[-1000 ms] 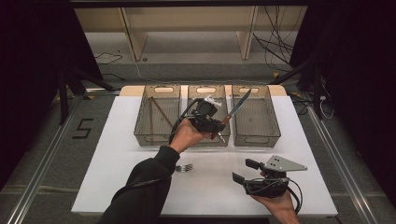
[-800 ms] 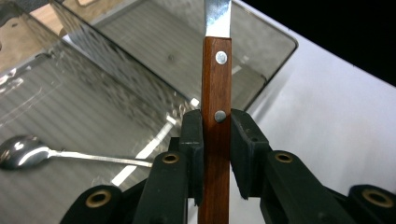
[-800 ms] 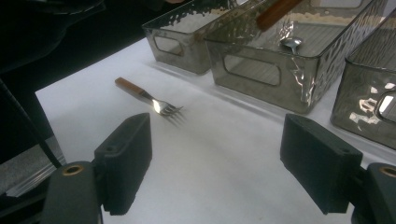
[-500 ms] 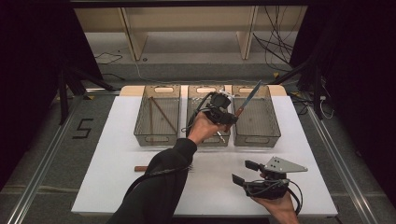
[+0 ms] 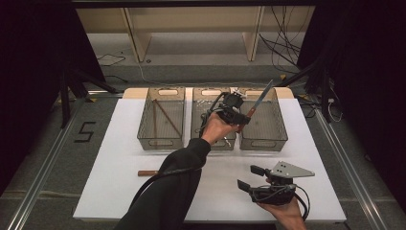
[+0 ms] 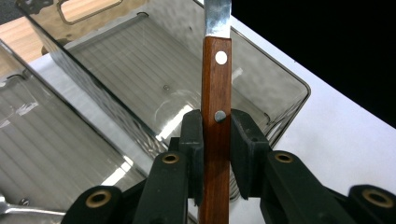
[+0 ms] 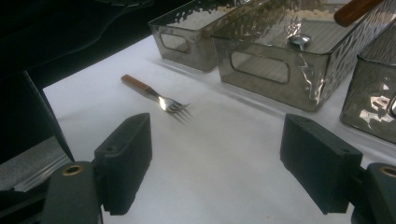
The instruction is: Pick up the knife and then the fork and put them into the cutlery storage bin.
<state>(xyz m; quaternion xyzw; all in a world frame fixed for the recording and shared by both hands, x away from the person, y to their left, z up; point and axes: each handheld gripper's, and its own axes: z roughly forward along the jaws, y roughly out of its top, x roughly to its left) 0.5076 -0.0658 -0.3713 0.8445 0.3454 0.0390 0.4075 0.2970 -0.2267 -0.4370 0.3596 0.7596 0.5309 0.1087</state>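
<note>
High view: left gripper (image 5: 239, 116) up over the middle and right bins, clamped on a wooden-handled knife (image 5: 256, 102) whose blade slants up above the right bin (image 5: 281, 129), right gripper (image 5: 251, 178) low over the white table (image 5: 110, 158) near its front edge, jaws spread wide and holding nothing. Left gripper view: jaws pinched tight on the brown riveted knife handle (image 6: 215, 116), blade pointing up over the clear bin (image 6: 154, 70) below. Right gripper view: jaws gaping apart, a fork (image 7: 156, 99) flat on the table beyond them, just short of the bins.
</note>
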